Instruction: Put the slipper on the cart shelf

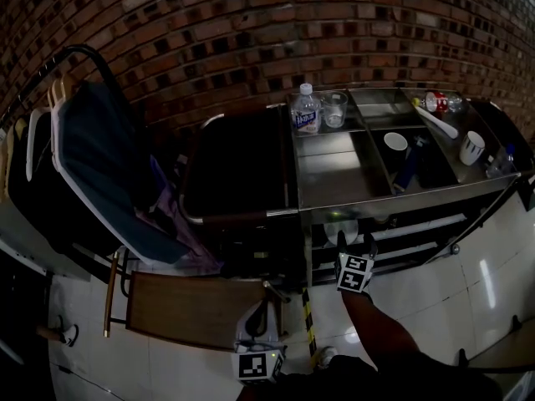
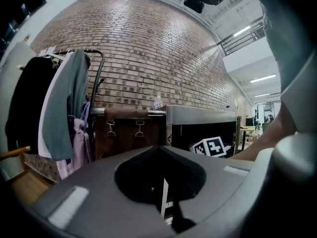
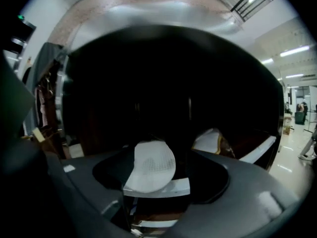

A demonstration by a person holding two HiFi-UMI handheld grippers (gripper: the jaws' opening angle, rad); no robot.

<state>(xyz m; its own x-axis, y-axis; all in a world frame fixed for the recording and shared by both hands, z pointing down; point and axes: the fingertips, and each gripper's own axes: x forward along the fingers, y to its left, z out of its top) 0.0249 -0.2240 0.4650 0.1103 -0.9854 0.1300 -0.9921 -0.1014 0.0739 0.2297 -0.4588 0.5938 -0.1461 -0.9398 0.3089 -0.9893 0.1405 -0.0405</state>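
— So where did we have the slipper (image 3: 151, 165) at that point?

— Between the jaws of our right claw (image 3: 151, 185), which were pinched on its lower end. In the head view that claw sat at the open lower part of the cart (image 1: 330, 174), under the steel top surface. That put the slipper at the mouth of the shelf but, as we judged it, not yet set down.

— And our left claw (image 1: 257, 359)?

— Low and well apart from the cart. Its own view showed the jaws drawn narrow with nothing between them.

— Which way did the slipper point?

— Its long axis stood nearly upright from the jaws, leaning a little right. The rounded end was uppermost and the pale dimpled face was toward the camera. Toe or heel, we couldn't tell.

— What worried us?

— Two things. We held it by one end only, so a soft slipper could swing or sag as we lowered it and land on edge. And a second pale slipper (image 3: 212, 141) lay just beyond to the right. The shelf was dark, so we could have dropped ours on top of it or nudged it deeper. Standing that tall, the rounded end might also have caught the cart above the opening.
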